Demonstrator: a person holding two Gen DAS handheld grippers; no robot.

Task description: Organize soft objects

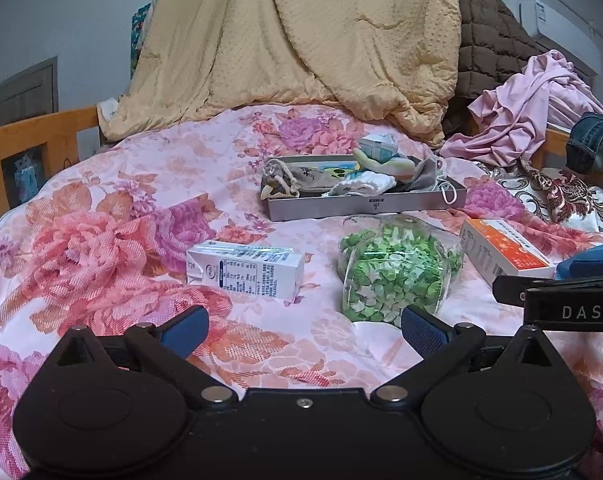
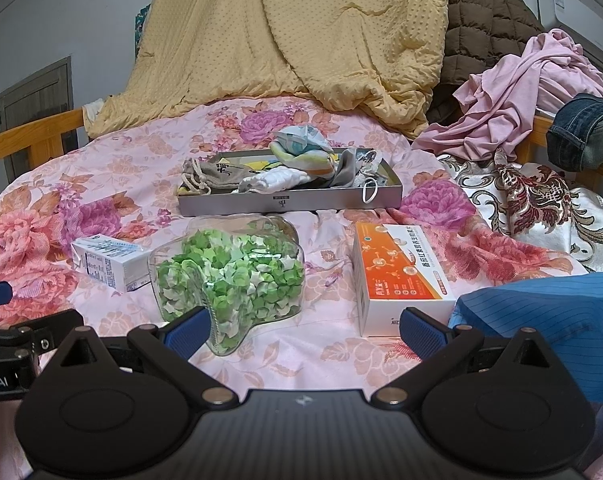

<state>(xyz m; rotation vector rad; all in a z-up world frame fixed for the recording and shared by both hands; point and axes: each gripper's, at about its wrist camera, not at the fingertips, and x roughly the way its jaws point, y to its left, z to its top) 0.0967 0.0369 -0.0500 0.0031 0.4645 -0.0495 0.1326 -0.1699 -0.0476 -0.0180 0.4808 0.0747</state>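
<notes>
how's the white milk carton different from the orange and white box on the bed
The white milk carton is mostly white with dark blue print; the orange and white box has a bright orange face. The carton looks smaller and lies left of the jar of green paper stars; the box lies to its right. Both lie flat on the floral bedspread, outside the metal tray.

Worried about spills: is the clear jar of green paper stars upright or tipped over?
Tipped over. The jar lies on its side on the floral bedspread, stars heaped along its lower wall. Whether it is capped, I cannot tell.
</notes>
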